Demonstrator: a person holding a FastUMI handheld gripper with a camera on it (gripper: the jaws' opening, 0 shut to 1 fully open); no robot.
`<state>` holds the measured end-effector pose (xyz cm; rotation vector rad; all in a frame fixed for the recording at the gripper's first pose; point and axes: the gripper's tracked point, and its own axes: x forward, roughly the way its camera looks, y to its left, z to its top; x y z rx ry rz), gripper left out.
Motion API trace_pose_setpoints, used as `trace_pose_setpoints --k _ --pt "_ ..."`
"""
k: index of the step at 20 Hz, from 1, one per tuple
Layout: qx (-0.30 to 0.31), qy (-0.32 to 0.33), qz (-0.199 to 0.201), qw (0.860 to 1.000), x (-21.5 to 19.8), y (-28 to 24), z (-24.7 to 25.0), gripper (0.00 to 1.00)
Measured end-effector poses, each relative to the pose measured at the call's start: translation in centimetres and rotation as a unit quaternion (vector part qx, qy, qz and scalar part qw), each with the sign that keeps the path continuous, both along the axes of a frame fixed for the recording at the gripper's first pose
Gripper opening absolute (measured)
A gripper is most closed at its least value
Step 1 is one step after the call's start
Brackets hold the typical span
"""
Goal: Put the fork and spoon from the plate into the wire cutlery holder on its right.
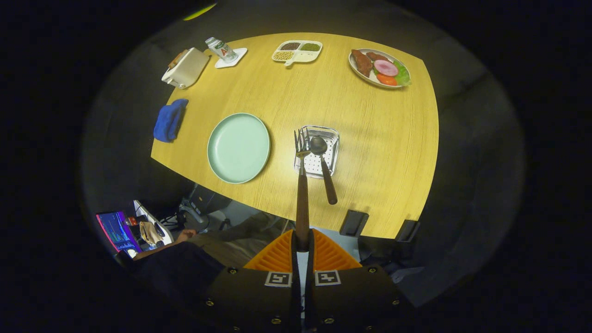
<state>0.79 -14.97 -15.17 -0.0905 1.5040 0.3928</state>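
Note:
My gripper (303, 245) is shut on the wooden handle of the fork (302, 185), high above the table. The fork points forward, and its tines overlap the near-left side of the wire cutlery holder (334, 137), a square metal basket on the wooden table (370, 120). The spoon (322, 162) stands in the holder, bowl inside and its dark handle leaning out over the near rim. The pale green plate (238, 147) lies bare to the left of the holder.
At the table's far side are a plate of food (380, 68), a divided dish of beans (297, 51), a small bottle on a coaster (222, 49) and a cream toaster (186, 68). A blue cloth (169, 120) lies at the left edge. A person's arm (162, 247) and a lit screen (118, 230) are below.

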Motion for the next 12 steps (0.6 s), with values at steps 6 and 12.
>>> trace_pose_setpoints --k 6,12 --pt "-0.008 0.036 -0.018 0.999 0.4 0.0 -1.6 0.04" --pt "-0.025 0.075 -0.034 0.996 0.4 1.0 -3.2 0.04"
